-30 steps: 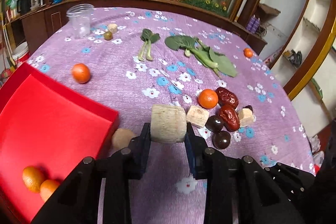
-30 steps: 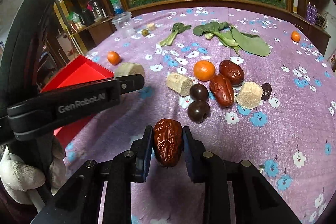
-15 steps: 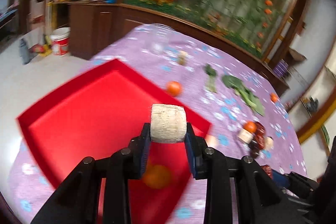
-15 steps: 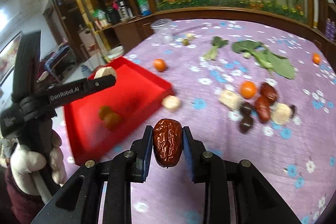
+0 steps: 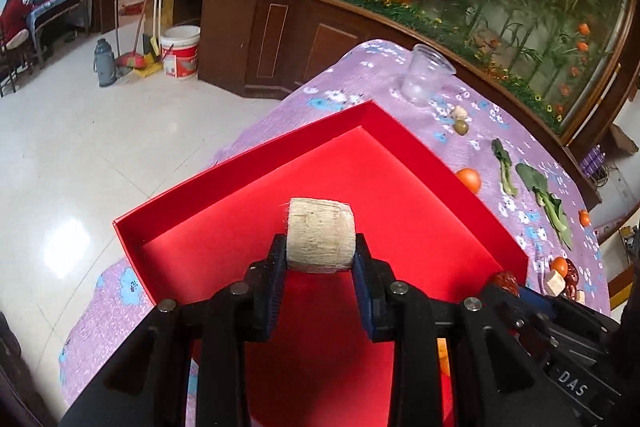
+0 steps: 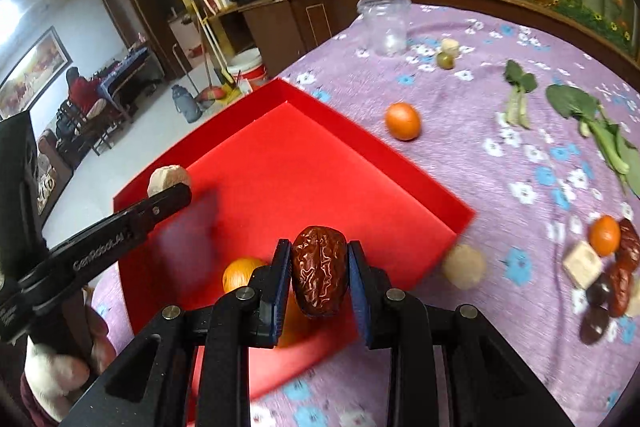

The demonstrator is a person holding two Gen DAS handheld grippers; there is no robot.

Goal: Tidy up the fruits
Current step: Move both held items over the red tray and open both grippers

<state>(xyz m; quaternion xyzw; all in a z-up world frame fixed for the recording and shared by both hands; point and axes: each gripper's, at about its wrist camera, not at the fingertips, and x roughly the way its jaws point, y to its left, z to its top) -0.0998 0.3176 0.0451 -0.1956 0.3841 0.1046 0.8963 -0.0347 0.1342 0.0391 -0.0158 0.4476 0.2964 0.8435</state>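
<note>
**Inspector:** Two loads are in transit. Left wrist view first: the left gripper (image 5: 320,259) is clenched on a pale, fibrous cylindrical chunk (image 5: 321,242), held off the floor of the shallow red cardboard tray (image 5: 248,167). A second ago that chunk hung over the purple floral tablecloth (image 5: 352,75); it has since swung across and now sits above the tray's middle.

**Clerk:** And the right wrist view?

**Inspector:** The right gripper (image 6: 319,277) grasps a wrinkled dark-red date (image 6: 319,269) at the tray's near edge, above a small orange citrus fruit (image 6: 240,273) already lying inside. It too has travelled from the open cloth. The view is motion-blurred.

**Clerk:** Meaning for the task?

**Inspector:** Transport looks nearly complete; I judge both pieces ready for lowering and release. Outstanding: an orange fruit (image 6: 403,121) on the cloth, a beige round piece (image 6: 464,265) just beside the tray wall, and a mixed cluster (image 6: 604,267) further right.
</note>
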